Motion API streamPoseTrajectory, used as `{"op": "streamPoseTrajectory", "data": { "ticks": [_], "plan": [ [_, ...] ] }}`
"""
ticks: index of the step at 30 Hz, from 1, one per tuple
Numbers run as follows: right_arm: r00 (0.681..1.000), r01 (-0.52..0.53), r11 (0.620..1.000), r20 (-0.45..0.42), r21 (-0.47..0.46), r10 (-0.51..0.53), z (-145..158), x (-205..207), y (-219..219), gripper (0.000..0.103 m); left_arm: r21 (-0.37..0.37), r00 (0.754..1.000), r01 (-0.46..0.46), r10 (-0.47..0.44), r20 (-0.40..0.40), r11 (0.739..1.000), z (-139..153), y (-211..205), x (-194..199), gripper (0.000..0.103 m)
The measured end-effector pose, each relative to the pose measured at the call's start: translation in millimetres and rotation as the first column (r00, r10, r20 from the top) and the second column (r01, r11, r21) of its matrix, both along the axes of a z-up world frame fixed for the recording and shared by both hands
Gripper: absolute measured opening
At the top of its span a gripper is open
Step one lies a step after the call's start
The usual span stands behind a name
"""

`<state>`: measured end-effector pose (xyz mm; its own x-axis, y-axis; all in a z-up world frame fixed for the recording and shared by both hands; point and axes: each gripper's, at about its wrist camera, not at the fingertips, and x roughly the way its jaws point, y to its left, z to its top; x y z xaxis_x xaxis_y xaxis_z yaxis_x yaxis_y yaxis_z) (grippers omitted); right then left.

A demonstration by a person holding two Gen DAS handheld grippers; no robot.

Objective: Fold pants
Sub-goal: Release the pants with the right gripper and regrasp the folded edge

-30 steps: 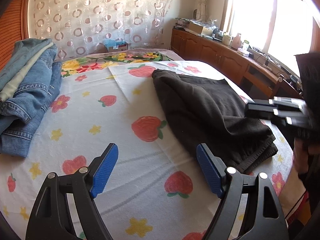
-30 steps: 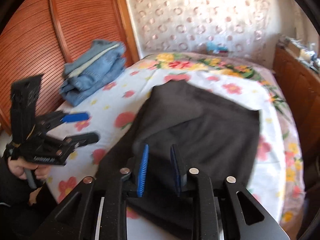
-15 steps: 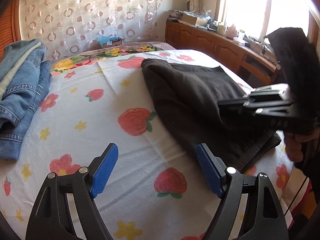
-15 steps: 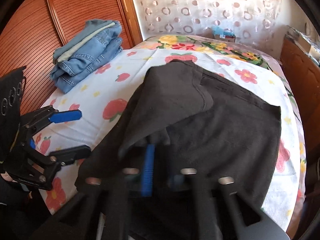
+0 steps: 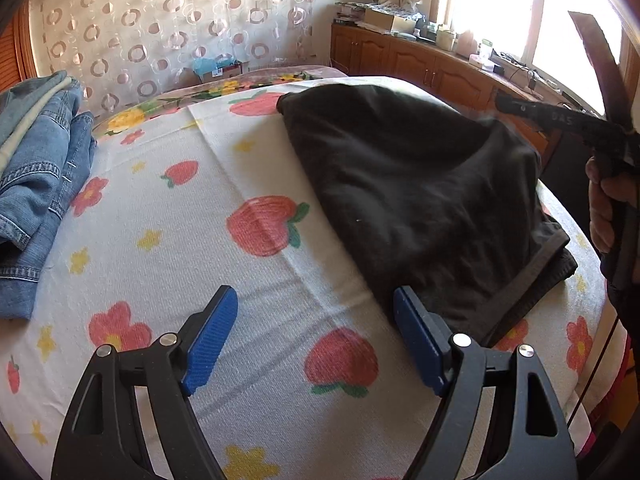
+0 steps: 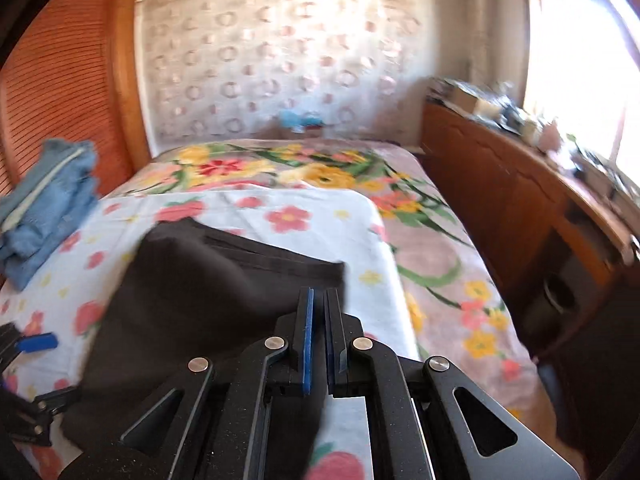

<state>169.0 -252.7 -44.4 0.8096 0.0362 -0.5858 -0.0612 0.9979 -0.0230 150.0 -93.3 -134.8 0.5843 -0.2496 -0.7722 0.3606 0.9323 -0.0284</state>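
Black pants (image 5: 416,192) lie on the flowered sheet (image 5: 256,280), right of centre. My right gripper (image 6: 320,296) is shut on a fold of the black pants (image 6: 208,288). From the left wrist view, the right gripper (image 5: 502,102) pulls the cloth up into a tent, and a hand (image 5: 612,204) holds its handle. The waistband hangs near the bed's front edge. My left gripper (image 5: 316,344) stands open above the sheet, its right pad close to the pants' left edge, nothing between the fingers. The right wrist view is blurred and shows the left gripper (image 6: 48,368) at the lower left.
A stack of folded blue jeans (image 5: 40,160) sits at the bed's left side, by a slatted wooden door (image 6: 60,92). Wooden cabinets (image 6: 512,208) with clutter on top run along the right under a bright window. A patterned curtain (image 5: 160,36) covers the far wall.
My right gripper closed on the pants and drew the cloth up and to the right, so the flat pants now rise in a tent. The left gripper barely shifted.
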Motion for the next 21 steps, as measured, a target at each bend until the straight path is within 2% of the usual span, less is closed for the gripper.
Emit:
{"op": "streamPoseTrajectory", "data": {
  "ticks": [3,7,12,16,18,21],
  "plan": [
    [0.999,-0.004,1.000,-0.052,0.007,0.005,-10,11,4,0.017,0.000,1.000,0.000,0.000,0.000,1.000,0,0,0,0.081],
    [0.993,-0.091,0.994,-0.075,0.064,0.095,-8,24,6,0.019,0.001,1.000,-0.001,0.001,0.001,1.000,0,0,0,0.081],
    [0.973,-0.209,0.976,-0.090,0.055,0.213,-4,54,14,0.019,-0.012,1.000,-0.001,0.001,-0.001,1.000,0,0,0,0.081],
    [0.941,-0.291,0.951,-0.148,0.103,0.304,-13,82,19,0.019,-0.013,1.000,-0.002,0.002,0.000,1.000,0,1,-1,0.081],
    [0.925,-0.320,0.939,-0.175,0.122,0.338,-23,92,19,0.028,-0.015,1.000,-0.001,0.001,0.000,1.000,0,2,0,0.081],
    [0.909,-0.345,0.929,-0.202,0.130,0.366,-27,108,31,0.029,-0.016,1.000,-0.001,0.001,-0.001,1.000,0,2,0,0.081]
  ]
}}
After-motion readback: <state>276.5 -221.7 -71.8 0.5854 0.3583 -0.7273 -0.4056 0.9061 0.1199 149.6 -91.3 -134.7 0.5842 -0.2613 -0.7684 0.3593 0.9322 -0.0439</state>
